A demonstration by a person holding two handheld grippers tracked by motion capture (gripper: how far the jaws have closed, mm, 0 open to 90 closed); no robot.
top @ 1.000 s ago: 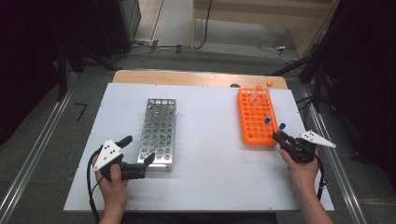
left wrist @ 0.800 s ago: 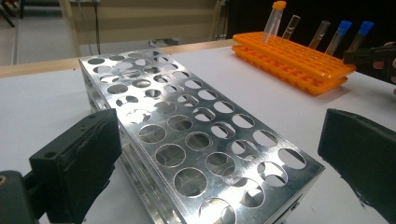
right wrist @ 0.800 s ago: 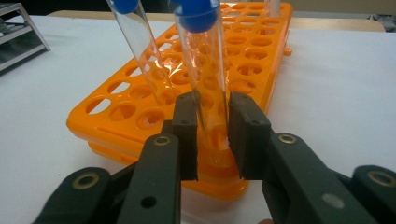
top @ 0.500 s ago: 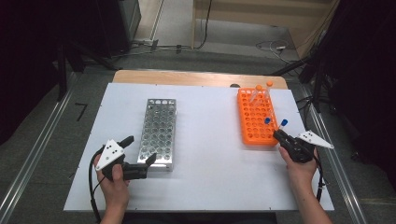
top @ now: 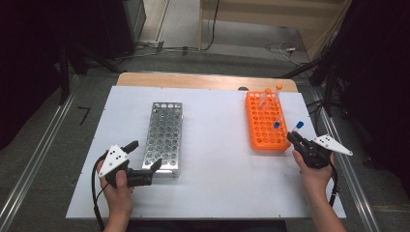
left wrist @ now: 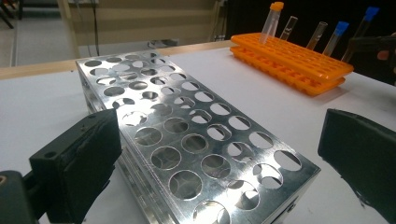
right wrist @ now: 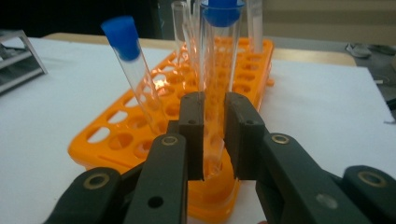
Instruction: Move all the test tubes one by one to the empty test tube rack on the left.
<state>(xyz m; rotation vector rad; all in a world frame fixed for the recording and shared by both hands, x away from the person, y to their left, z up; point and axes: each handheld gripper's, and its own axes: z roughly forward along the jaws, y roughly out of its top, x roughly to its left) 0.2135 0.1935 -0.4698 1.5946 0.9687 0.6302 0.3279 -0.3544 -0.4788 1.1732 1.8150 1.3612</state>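
An orange tube rack [top: 263,123] stands at the right of the white table and holds several clear tubes, some orange-capped at its far end [top: 270,94] and one blue-capped [top: 276,124]. My right gripper [top: 294,137] is shut on another blue-capped tube [top: 299,126] at the rack's near right corner. In the right gripper view the jaws [right wrist: 215,135] pinch this tube [right wrist: 215,88] low on its glass; whether its tip sits in a hole is unclear. My left gripper [top: 145,175] is open at the near left corner of an empty metal rack [top: 164,137]. That rack [left wrist: 187,130] lies between the open jaws.
The white board [top: 217,183] covers the table, with bare surface between the two racks and along the near edge. The orange rack [left wrist: 289,60] with its tubes stands far off in the left gripper view. Metal rails run along both sides of the table.
The right gripper has shifted slightly up and to the right with the blue-capped tube. The left hand has barely moved.
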